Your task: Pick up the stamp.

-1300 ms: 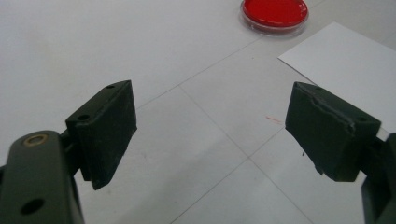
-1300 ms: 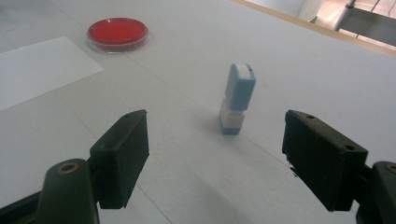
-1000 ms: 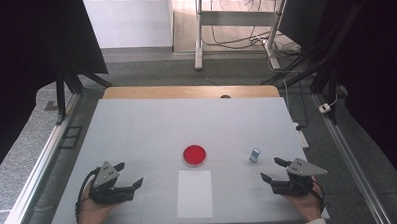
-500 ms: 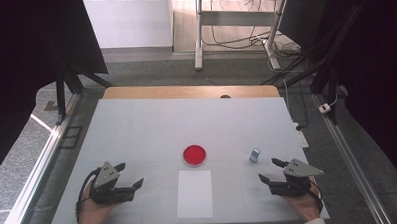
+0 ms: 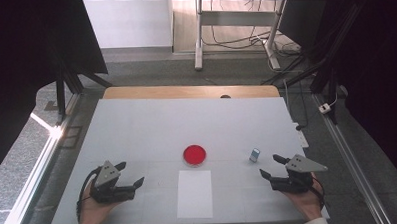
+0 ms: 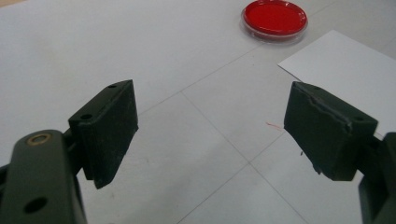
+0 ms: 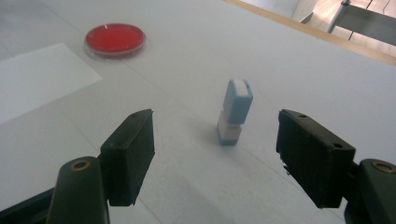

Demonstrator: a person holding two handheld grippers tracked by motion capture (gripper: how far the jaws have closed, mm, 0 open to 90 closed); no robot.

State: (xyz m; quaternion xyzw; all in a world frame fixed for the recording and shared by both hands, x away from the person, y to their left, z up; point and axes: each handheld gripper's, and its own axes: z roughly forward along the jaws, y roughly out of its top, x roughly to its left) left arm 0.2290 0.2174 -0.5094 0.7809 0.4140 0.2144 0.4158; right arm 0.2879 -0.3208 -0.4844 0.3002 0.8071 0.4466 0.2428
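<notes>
High view: both grippers low at near table (image 5: 137,124) edge, small blue-white stamp (image 5: 255,154), perhaps tilted, just ahead of right gripper (image 5: 273,166). Left gripper view: left gripper (image 6: 210,128) spread, empty. Right gripper view: jaws wide apart, stamp (image 7: 235,112) standing beyond them, untouched.

Lab: black curtains (image 5: 29,58), white test table (image 5: 152,128), floor cables (image 5: 234,38)

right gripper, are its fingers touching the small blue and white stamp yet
Apart. The right gripper view shows the stamp standing beyond the open right gripper, bare table on both sides.
</notes>
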